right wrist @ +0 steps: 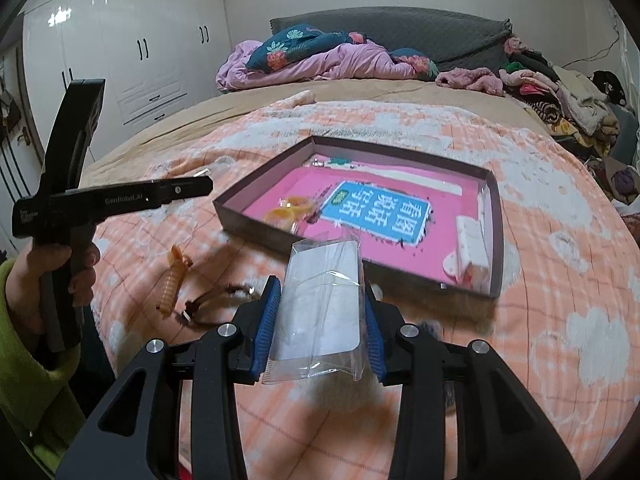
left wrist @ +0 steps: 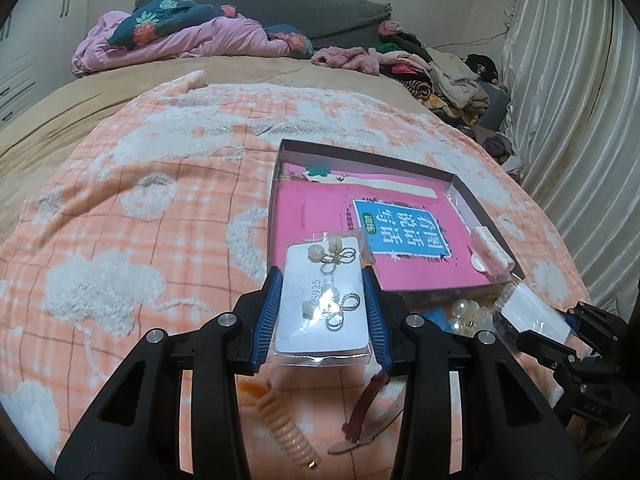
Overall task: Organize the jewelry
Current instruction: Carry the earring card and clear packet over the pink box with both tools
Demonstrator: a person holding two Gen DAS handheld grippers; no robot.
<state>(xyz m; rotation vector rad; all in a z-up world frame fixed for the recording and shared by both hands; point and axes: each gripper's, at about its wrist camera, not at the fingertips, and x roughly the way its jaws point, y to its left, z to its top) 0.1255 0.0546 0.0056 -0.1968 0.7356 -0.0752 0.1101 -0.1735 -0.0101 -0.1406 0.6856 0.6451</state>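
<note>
Between the blue pads of the left gripper [left wrist: 325, 300], a clear packet with a white earring card [left wrist: 325, 300] is sitting pinched, carrying silver looped earrings with pale beads and the print S925. The right gripper [right wrist: 320, 312] is clamping a second clear sleeve with a blank white card [right wrist: 320, 312] above the bed. Beyond both, a shallow dark-walled box [right wrist: 256, 216] is lying on the orange plaid blanket [left wrist: 160, 208], showing a pink book with a blue label, orange rings [right wrist: 290, 210] and a pale clip [right wrist: 470, 254]. Near the grippers, a peach spiral hair tie [right wrist: 170, 284] and a brown strap [left wrist: 366, 408] are resting on the blanket. White wardrobes [right wrist: 140, 48], crumpled bedding and piled clothes are filling the room behind.
</note>
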